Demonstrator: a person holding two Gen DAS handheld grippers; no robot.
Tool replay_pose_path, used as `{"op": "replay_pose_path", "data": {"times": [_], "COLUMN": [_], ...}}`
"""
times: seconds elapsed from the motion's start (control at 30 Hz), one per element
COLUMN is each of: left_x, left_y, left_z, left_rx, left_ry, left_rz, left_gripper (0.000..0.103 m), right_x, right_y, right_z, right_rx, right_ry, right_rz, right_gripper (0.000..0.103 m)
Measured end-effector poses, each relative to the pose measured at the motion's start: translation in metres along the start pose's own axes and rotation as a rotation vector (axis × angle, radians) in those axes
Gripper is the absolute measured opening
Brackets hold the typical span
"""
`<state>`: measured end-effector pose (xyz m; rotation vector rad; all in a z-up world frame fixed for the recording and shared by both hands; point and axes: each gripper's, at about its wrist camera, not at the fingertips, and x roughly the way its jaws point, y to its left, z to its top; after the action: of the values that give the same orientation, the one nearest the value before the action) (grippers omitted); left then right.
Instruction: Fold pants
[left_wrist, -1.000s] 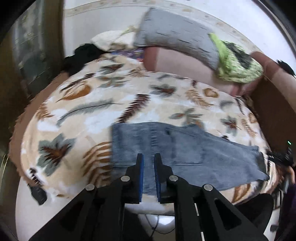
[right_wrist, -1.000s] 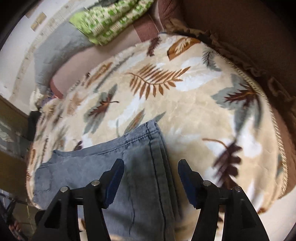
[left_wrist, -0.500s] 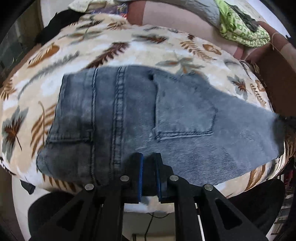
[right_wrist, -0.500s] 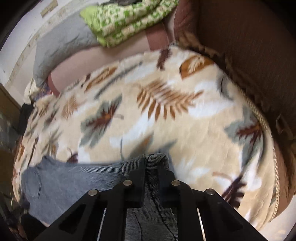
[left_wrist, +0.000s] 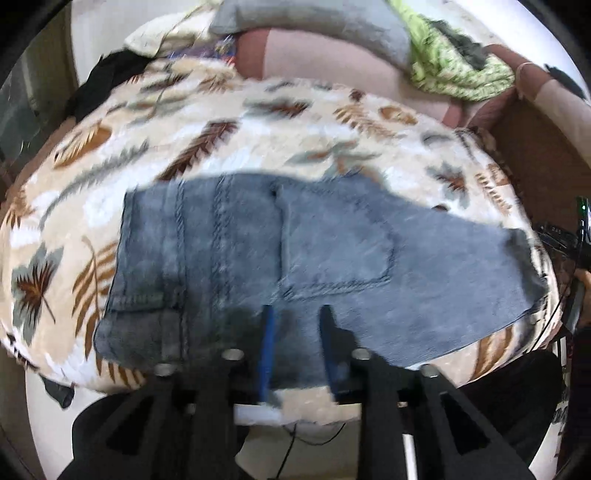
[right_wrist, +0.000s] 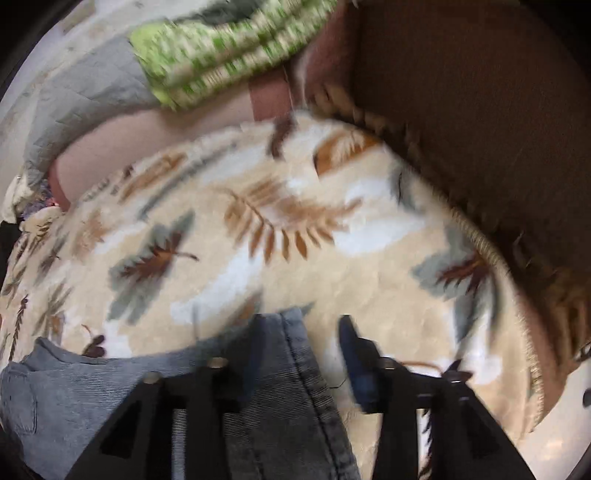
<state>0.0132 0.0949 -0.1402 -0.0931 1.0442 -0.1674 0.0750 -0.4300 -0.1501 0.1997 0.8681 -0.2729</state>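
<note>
Grey-blue denim pants (left_wrist: 314, 258) lie flat across the near part of a leaf-patterned blanket (left_wrist: 258, 122), waistband at the left, back pocket in the middle. My left gripper (left_wrist: 295, 314) hovers over the pants' near edge; its jaws are opening and the blue pads do not press the cloth. In the right wrist view the folded leg end of the pants (right_wrist: 273, 387) lies at the lower left. My right gripper (right_wrist: 299, 332) stands over that end, its jaws opening, the cloth edge lying loose between them and one fingertip (right_wrist: 351, 339) over bare blanket.
A grey cushion (left_wrist: 314, 18) and a green patterned cloth (left_wrist: 454, 62) rest on the sofa back behind the blanket. A dark garment (left_wrist: 107, 77) lies at the far left. A brown sofa arm (right_wrist: 480, 110) bounds the right side. Cables hang below the near edge.
Both grippers were shut half a second ago, the right one pinching the pants' leg end; both now stand apart with the cloth released. The left view has pulled back slightly from the pants.
</note>
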Motion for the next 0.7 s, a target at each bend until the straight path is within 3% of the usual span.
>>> {"op": "replay_pose_path", "data": {"times": [0.03,0.1,0.23,0.33,0.43,0.53,0.7], "left_x": [-0.001,0.000,0.020,0.034,0.051,0.074,0.076], "left_y": [-0.005,-0.021,-0.058,-0.068,-0.065,-0.055,-0.057], "left_z": [0.002,0.004,0.000,0.001,-0.003,-0.013,-0.021], "left_rx": [0.008,0.042,0.142,0.151,0.120,0.059,0.061], "left_ry": [-0.012,-0.033,-0.018,-0.015,0.000,0.076,0.063], "left_rz": [-0.012,-0.054,-0.108,-0.135,-0.115,-0.109,-0.167], "left_gripper": [0.036,0.036,0.036,0.036,0.040,0.062,0.084], "right_x": [-0.008,-0.016,-0.010,0.007,0.030,0.061,0.091], "right_y": [0.007,0.031,0.112,0.175,0.225,0.253,0.277], "right_z": [0.002,0.006,0.001,-0.009,-0.017,-0.020,-0.018], "right_rx": [-0.005,-0.036,-0.170,-0.245,-0.291,-0.292,-0.306], "right_ry": [-0.019,0.009,0.163,0.267,0.346,0.448,0.526], "right_rz": [0.031,0.175,0.503,0.652,0.707,0.730,0.712], "right_gripper": [0.056,0.056,0.055,0.047,0.040,0.036,0.036]}}
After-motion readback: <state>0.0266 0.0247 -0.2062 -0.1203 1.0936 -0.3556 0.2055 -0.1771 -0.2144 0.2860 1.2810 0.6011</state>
